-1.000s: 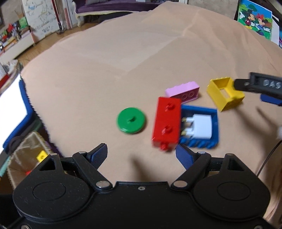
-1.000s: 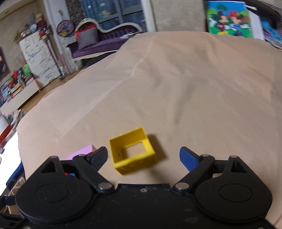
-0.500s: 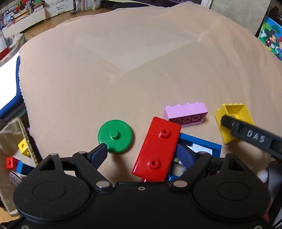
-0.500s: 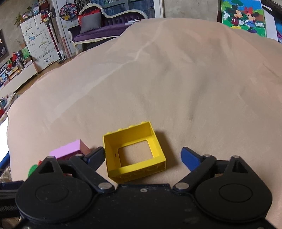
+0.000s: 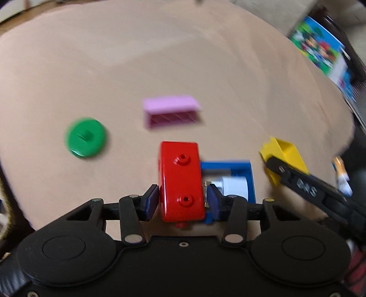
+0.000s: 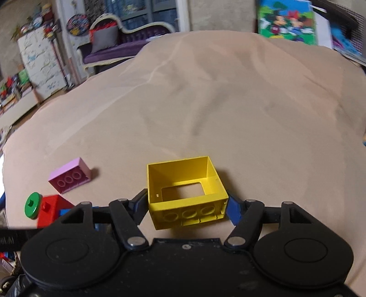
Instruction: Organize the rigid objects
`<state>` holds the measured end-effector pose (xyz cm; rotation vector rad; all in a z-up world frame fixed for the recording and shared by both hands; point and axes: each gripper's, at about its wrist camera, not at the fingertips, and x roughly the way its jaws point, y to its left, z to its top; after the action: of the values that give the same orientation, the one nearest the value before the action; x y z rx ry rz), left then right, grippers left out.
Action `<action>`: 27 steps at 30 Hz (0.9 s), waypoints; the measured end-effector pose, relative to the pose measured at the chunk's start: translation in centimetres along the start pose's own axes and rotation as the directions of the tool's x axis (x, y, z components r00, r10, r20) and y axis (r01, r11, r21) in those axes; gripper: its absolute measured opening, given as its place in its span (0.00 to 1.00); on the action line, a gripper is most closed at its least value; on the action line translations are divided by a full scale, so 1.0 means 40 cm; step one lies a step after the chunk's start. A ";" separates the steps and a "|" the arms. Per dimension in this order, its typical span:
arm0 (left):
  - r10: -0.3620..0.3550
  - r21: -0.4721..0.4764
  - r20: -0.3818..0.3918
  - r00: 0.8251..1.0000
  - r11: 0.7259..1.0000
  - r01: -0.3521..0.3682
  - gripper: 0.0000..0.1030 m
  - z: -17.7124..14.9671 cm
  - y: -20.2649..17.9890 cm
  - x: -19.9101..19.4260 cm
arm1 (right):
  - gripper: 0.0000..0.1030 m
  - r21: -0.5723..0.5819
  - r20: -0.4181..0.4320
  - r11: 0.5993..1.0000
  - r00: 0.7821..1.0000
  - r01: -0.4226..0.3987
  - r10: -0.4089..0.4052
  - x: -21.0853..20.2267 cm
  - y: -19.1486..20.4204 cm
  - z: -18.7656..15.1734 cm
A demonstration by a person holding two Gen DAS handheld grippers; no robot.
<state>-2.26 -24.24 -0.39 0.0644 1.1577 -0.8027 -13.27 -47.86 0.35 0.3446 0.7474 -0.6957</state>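
Observation:
A red block (image 5: 180,173) with two studs sits between the pads of my left gripper (image 5: 182,201), whose jaws are closing and press on both its sides. To its right lies a blue frame (image 5: 250,173) with a white piece (image 5: 235,186) inside. A green disc (image 5: 86,137) and a pink brick (image 5: 170,110) rest on the beige cloth further out. My right gripper (image 6: 186,206) is closing too, and both pads touch the hollow yellow block (image 6: 183,164). That same gripper's finger (image 5: 304,185) shows at the yellow block (image 5: 286,150) in the left wrist view.
Beige cloth (image 6: 205,102) covers the whole work surface and drops off at the left edge. The pink brick (image 6: 68,176), green disc (image 6: 33,204) and red block (image 6: 49,210) lie left of the right gripper. A cartoon poster (image 6: 287,20) and purple sofa (image 6: 119,48) stand beyond.
Both grippers came forward and down over their blocks, and their jaws narrowed. The left pads now clamp the red block. The right pads have closed in on the yellow block.

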 end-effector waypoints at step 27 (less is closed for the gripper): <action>0.085 0.067 0.090 0.992 0.994 -0.091 0.62 -0.008 -0.017 -0.048 | 0.70 0.141 0.040 0.990 0.999 -0.001 -0.005 -0.096 -0.078 -0.099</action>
<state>-3.24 -23.58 1.33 0.1373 1.0366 -0.7611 -19.42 -46.33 0.21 0.4569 0.6620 -0.7573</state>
